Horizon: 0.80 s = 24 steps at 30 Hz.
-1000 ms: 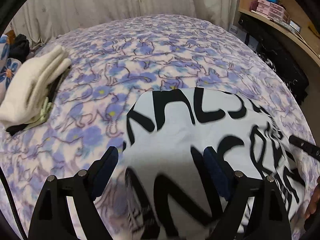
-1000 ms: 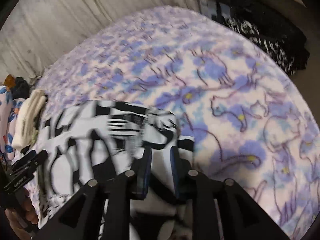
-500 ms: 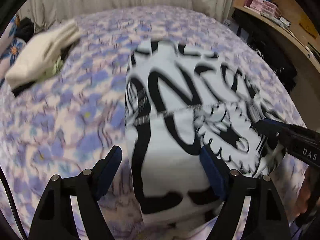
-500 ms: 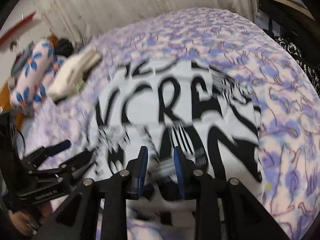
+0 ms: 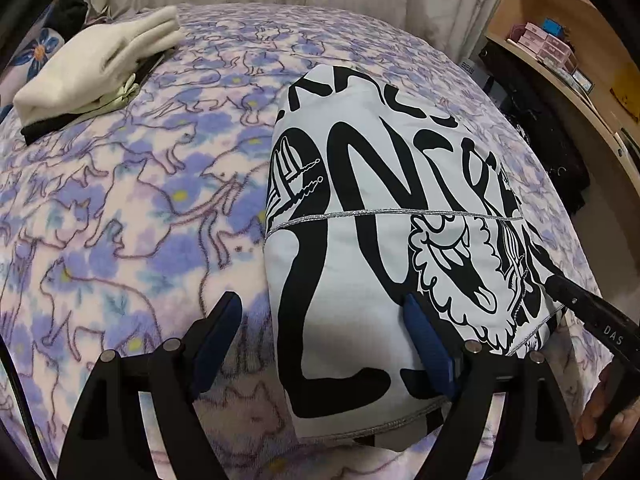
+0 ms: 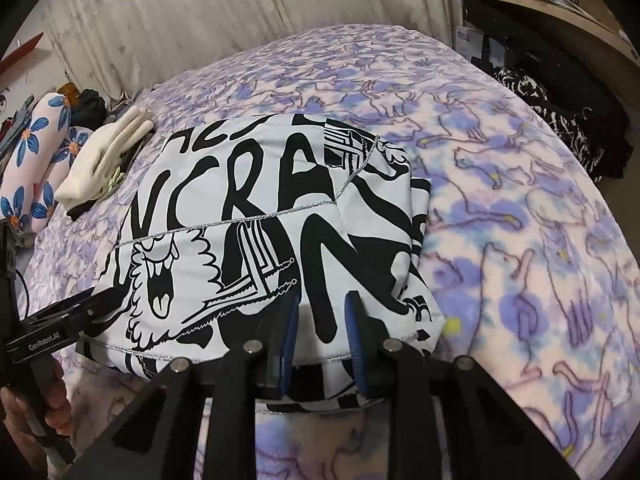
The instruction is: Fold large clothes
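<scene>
The black-and-white printed garment (image 5: 380, 216) now lies doubled over on the bed (image 5: 120, 208), a silver-stitched hem crossing its middle; a second ago it was a blurred sheet in mid-swing, so the fold appears to have just landed. It sits a little toward three o'clock of the bed's centre in the left wrist view, its near hem toward six o'clock, just beyond the tools.

The left tool (image 5: 324, 344) is spread wide and its jaws are opening. One blue pad rests at the cloth's near part and the other stands over bare blanket, so nothing is pinched. The right tool (image 6: 322, 328) has its jaws narrowly apart and closing, cloth showing between and behind the pads; whether they press on it I cannot tell.

Judging from this, one fold is done and the packet probably needs another fold or a smoothing pass.

Edges: the garment's nine o'clock side runs straight, while in the right wrist view the layers at three o'clock are uneven. There is open blanket at nine and twelve o'clock. The cream folded stack (image 5: 100, 64) sits well apart at ten o'clock, and a wooden shelf (image 5: 580, 92) borders the bed at two o'clock.
</scene>
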Each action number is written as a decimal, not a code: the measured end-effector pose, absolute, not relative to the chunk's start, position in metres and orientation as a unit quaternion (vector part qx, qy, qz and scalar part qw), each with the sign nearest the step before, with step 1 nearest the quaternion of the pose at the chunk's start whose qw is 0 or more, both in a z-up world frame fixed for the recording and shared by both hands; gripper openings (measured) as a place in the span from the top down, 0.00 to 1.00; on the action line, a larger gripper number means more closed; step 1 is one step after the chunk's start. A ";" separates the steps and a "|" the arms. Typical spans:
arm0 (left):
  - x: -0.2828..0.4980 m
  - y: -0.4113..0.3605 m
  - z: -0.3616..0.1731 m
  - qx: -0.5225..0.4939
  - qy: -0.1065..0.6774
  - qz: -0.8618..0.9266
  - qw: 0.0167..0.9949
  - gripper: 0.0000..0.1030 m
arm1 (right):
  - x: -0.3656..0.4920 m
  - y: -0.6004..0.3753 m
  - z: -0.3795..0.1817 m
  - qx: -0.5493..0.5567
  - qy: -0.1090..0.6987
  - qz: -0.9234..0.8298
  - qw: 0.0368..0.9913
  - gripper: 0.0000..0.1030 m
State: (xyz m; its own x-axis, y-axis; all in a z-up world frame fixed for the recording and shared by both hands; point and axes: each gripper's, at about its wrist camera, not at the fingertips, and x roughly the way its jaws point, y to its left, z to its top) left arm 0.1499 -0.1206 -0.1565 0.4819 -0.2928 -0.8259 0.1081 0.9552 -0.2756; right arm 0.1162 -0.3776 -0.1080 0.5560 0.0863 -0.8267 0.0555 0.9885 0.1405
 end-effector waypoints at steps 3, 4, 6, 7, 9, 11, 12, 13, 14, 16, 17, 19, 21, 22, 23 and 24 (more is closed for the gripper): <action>0.148 -0.116 -0.154 -0.102 0.494 -0.114 0.856 0.20 | 0.117 -0.380 -0.108 0.088 0.472 0.004 0.877 0.76; 0.147 -0.114 -0.152 -0.104 0.493 -0.113 0.857 0.20 | 0.116 -0.380 -0.107 0.092 0.472 0.003 0.877 0.76; 0.144 -0.111 -0.147 -0.104 0.486 -0.109 0.861 0.20 | 0.115 -0.379 -0.104 0.095 0.474 0.004 0.876 0.74; 0.141 -0.110 -0.145 -0.103 0.484 -0.107 0.863 0.20 | 0.114 -0.378 -0.102 0.096 0.474 0.005 0.875 0.72; 0.136 -0.107 -0.137 -0.103 0.478 -0.103 0.866 0.20 | 0.111 -0.377 -0.098 0.102 0.475 0.010 0.874 0.65; 0.132 -0.105 -0.130 -0.103 0.476 -0.100 0.867 0.20 | 0.106 -0.376 -0.093 0.109 0.476 0.013 0.873 0.62; 0.129 -0.105 -0.125 -0.103 0.475 -0.100 0.868 0.20 | 0.103 -0.375 -0.091 0.114 0.478 0.015 0.871 0.61; 0.127 -0.104 -0.122 -0.103 0.473 -0.100 0.869 0.20 | 0.100 -0.374 -0.089 0.117 0.480 0.016 0.869 0.61; 0.124 -0.103 -0.117 -0.101 0.471 -0.100 0.870 0.19 | 0.097 -0.374 -0.088 0.120 0.482 0.016 0.868 0.61; 0.120 -0.102 -0.109 -0.098 0.467 -0.097 0.873 0.19 | 0.091 -0.373 -0.086 0.125 0.483 0.018 0.866 0.61; 0.117 -0.101 -0.104 -0.096 0.464 -0.093 0.876 0.18 | 0.088 -0.372 -0.084 0.124 0.485 0.017 0.866 0.61; 0.111 -0.099 -0.094 -0.094 0.455 -0.093 0.881 0.17 | 0.083 -0.371 -0.080 0.121 0.487 0.016 0.865 0.56; 0.107 -0.096 -0.084 -0.094 0.444 -0.099 0.885 0.17 | 0.079 -0.370 -0.073 0.118 0.484 0.013 0.867 0.44; 0.106 -0.094 -0.079 -0.094 0.442 -0.106 0.886 0.17 | 0.078 -0.371 -0.071 0.116 0.483 0.012 0.868 0.38; 0.105 -0.093 -0.075 -0.097 0.442 -0.118 0.884 0.17 | 0.078 -0.371 -0.067 0.111 0.482 0.012 0.869 0.37; 0.106 -0.092 -0.071 -0.098 0.446 -0.129 0.881 0.17 | 0.078 -0.371 -0.063 0.103 0.484 0.010 0.869 0.34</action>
